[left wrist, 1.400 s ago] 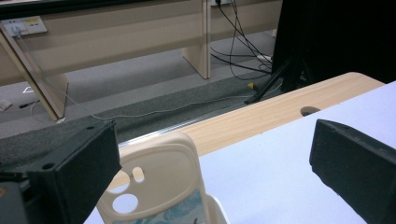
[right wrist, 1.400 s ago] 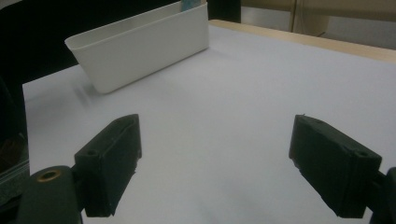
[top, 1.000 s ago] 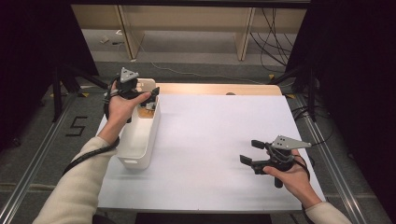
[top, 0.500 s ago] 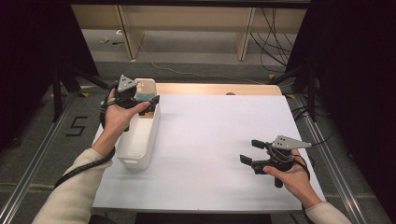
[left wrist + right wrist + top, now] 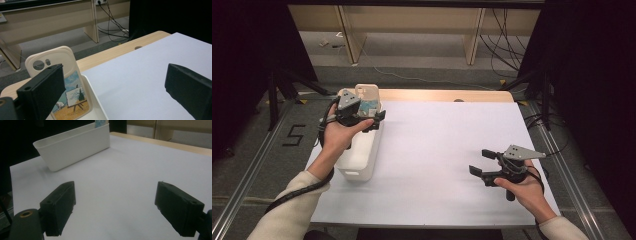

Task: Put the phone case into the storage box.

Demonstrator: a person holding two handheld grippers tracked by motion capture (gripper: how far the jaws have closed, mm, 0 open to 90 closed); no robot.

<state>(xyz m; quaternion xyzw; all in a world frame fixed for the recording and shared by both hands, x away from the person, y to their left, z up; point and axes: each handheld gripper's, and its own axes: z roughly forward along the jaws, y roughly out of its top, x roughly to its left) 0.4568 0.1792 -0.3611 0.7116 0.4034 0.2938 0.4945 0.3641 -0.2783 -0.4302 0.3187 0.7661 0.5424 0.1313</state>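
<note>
At the left of the high view, the left gripper [image 5: 374, 119] hovers with jaws wide and empty over the bin [image 5: 359, 160], the upright phone case [image 5: 61, 82] just beside its left jaw, long axis vertical; the right gripper [image 5: 482, 162], wide open, idles well apart.

One white bin [image 5: 362, 155] stands on the worktop [image 5: 437, 150], and one phone case [image 5: 60, 82] with a painted picture on it stands up inside the bin's far end. One white sheet covers most of the one worktop. Two tongs are in play: the left tongs [image 5: 373, 120] over the bin and the right tongs [image 5: 479, 162] over the sheet, each held by one hand, two hands in all.
</note>
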